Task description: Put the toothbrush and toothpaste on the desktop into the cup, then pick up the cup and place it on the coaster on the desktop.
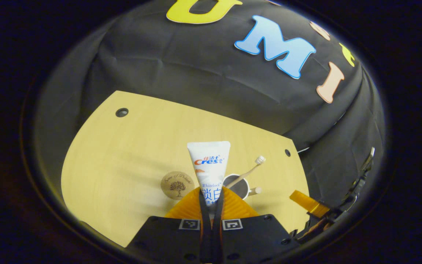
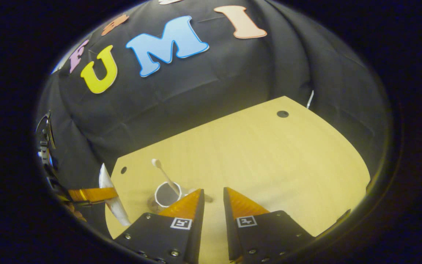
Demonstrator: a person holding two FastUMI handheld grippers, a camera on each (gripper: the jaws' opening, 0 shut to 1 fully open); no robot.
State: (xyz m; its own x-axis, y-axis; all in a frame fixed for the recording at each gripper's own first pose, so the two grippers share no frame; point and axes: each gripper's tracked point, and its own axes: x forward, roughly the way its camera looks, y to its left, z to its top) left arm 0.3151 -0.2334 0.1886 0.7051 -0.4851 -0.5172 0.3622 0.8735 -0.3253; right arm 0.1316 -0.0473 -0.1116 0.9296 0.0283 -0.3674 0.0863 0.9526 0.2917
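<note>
While both grippers hang above the desktop (image 1: 123, 146):
Coaster (image 1: 177, 185): flat on the wood, just left of the cup; bare
Left gripper (image 1: 211, 205): fingers clenched on the toothpaste (image 1: 209, 168), tube upright, near the cup
Cup (image 1: 238, 187): toothbrush (image 1: 249, 170) leaning inside, bristles up
Right gripper (image 2: 213, 200): fingers parted, holding nothing; cup just to its left

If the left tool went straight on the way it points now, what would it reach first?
Probably the cup holding the toothbrush, just behind the toothpaste that the left tool grips; the coaster lies off-line. Depth is uncertain.
</note>
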